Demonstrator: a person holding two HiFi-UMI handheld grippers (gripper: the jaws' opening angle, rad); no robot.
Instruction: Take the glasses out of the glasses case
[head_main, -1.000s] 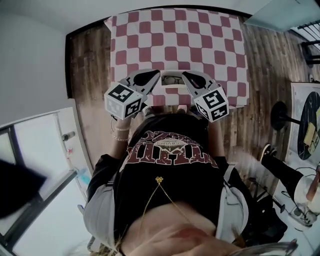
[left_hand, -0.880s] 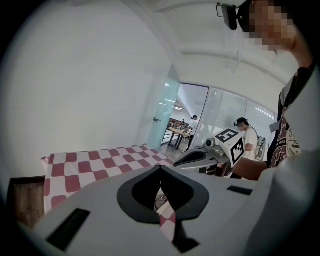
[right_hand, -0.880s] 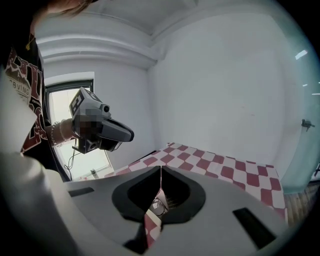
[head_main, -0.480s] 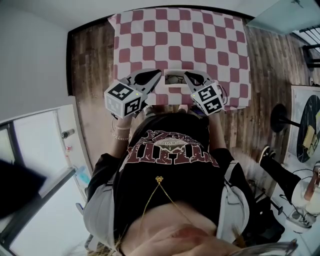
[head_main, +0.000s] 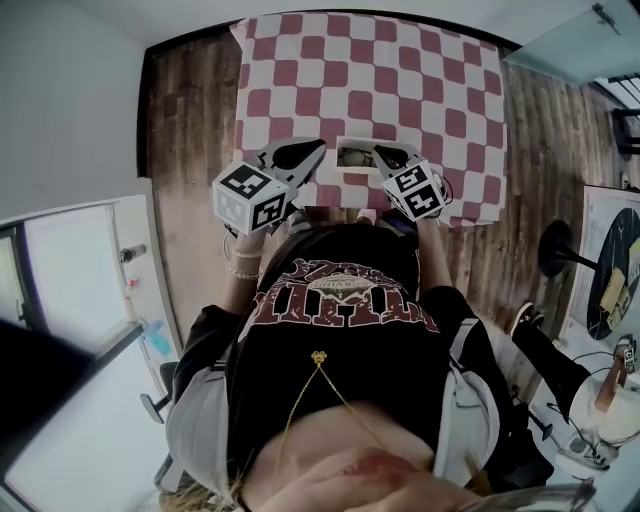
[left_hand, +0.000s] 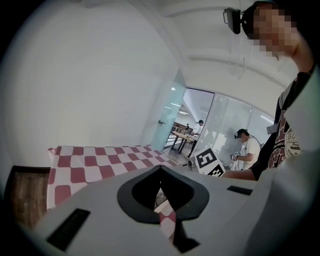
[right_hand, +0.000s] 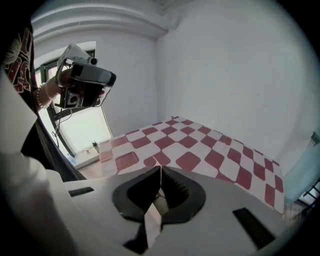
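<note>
A white glasses case lies open near the front edge of the red-and-white checked table. Dark glasses rest inside it. My left gripper hangs at the case's left end and my right gripper at its right end, their tips pointing at each other over it. The left gripper view shows its jaws closed tip to tip with nothing between them. The right gripper's jaws are closed the same way. Whether either tip touches the case is unclear.
Wooden floor surrounds the table. A white wall and a window ledge lie to the left. A black stool base stands at the right. Behind a glass partition stands another person.
The right gripper has drawn in a little toward the case. The left gripper stays about where it was. The head view has shifted slightly, so the table sits lower in frame.
</note>
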